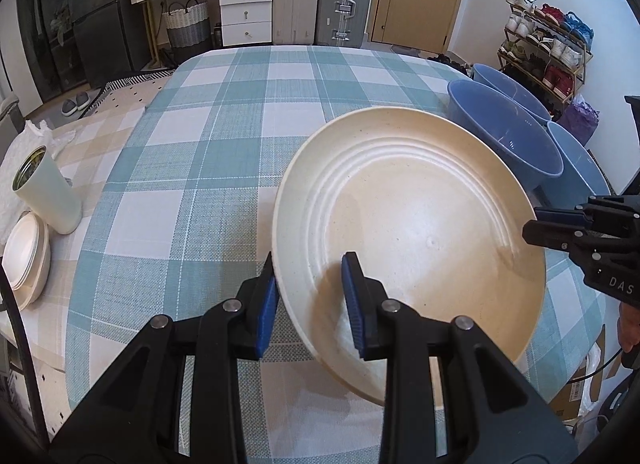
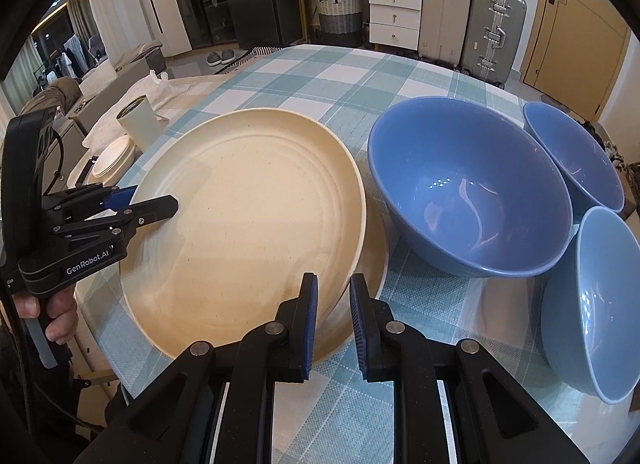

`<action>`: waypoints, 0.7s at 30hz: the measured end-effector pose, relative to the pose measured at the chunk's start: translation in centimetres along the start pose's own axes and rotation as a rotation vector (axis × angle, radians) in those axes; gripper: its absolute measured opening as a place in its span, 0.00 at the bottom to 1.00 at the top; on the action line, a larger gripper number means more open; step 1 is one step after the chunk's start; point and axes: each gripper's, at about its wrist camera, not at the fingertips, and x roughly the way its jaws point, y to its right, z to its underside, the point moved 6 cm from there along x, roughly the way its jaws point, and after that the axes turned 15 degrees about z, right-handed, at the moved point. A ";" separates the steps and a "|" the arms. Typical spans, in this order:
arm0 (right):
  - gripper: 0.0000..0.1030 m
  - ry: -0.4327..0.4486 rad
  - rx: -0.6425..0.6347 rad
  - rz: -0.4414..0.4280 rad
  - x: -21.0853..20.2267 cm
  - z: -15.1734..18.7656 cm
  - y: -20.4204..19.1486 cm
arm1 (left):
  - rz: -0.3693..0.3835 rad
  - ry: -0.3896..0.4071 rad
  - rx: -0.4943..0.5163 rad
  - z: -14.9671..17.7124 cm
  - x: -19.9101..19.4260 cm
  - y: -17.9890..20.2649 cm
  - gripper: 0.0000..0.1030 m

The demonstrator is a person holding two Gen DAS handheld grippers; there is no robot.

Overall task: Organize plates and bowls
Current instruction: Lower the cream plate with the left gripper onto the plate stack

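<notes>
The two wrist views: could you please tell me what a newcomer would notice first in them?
A large round cream plate fills the middle, raised at a tilt over the teal-and-white checked tablecloth, with the left tongs and the right tongs each clamped on its rim. Three glossy blue bowls cluster to its right.

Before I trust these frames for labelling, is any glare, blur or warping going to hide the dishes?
Left wrist view: strong fisheye bend, dark corners; soft sheen on the cream plate, edges sharp. Right wrist view: same warping; small bright glints inside the blue bowls, nothing hidden, no motion blur.
</notes>
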 end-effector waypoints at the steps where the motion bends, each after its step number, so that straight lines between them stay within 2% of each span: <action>1: 0.17 -0.001 0.002 0.001 0.0 0.1 0.1 | 0.001 0.000 0.001 0.0 0.1 0.0 0.25; 21: 0.17 -0.005 0.007 0.034 0.5 0.9 0.3 | -0.004 -0.012 0.029 0.1 2.6 0.4 0.28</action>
